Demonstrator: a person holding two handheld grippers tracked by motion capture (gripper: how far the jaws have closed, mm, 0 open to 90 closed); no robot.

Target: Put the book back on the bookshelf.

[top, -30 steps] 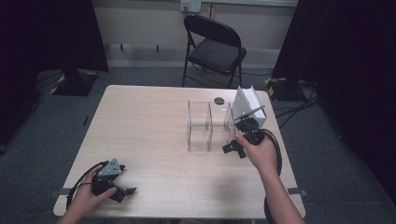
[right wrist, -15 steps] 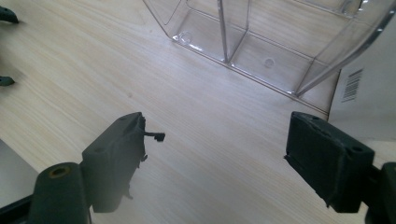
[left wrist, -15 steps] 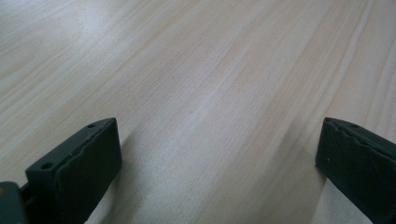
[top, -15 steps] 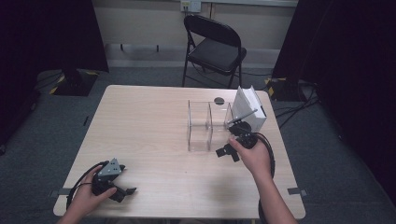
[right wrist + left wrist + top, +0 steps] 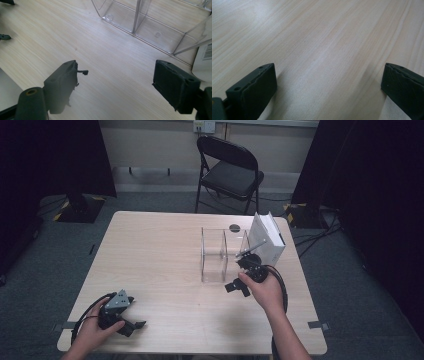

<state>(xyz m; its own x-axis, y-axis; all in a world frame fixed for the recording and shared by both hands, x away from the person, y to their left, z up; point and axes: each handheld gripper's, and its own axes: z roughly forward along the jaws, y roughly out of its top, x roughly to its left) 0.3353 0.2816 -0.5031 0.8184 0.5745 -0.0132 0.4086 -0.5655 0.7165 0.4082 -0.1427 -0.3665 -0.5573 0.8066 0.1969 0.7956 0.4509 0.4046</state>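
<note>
Right tool (image 5: 238, 287) sits low over the counter (image 5: 160, 250) with its jaws spread wide and nothing between them, just bare wood showing in the gap in the right gripper view (image 5: 117, 82). Person's right hand (image 5: 265, 290) is wrapped around the body of it, cable looping off toward 5 o'clock. Jaws point roughly toward 8 o'clock in the high view

Just past the tool, at about 11 o'clock from it, is the clear acrylic organizer (image 5: 215, 254), standing upright on the counter with a divider splitting it into compartments. From the right gripper view you look at its near bottom edge (image 5: 140, 27), and both compartments in sight have nothing in them. Tool is near it but not touching

At 1 o'clock from the tool there's a white box (image 5: 267, 239), tilted and leaning by the right end of the organizer, with a thin grey rod (image 5: 251, 248) poking out across its front. Can't tell if the box actually touches the acrylic. Small dark round spot (image 5: 234, 227) on the counter just behind the organizer

Left tool (image 5: 134, 325) is well apart, way over at 8 o'clock near the counter's front left corner, held in the left hand (image 5: 92, 335), jaws also spread with only plain wood between them (image 5: 329, 82)

Black folding chair (image 5: 227, 170) stands beyond the far edge at 12 o'clock
</note>
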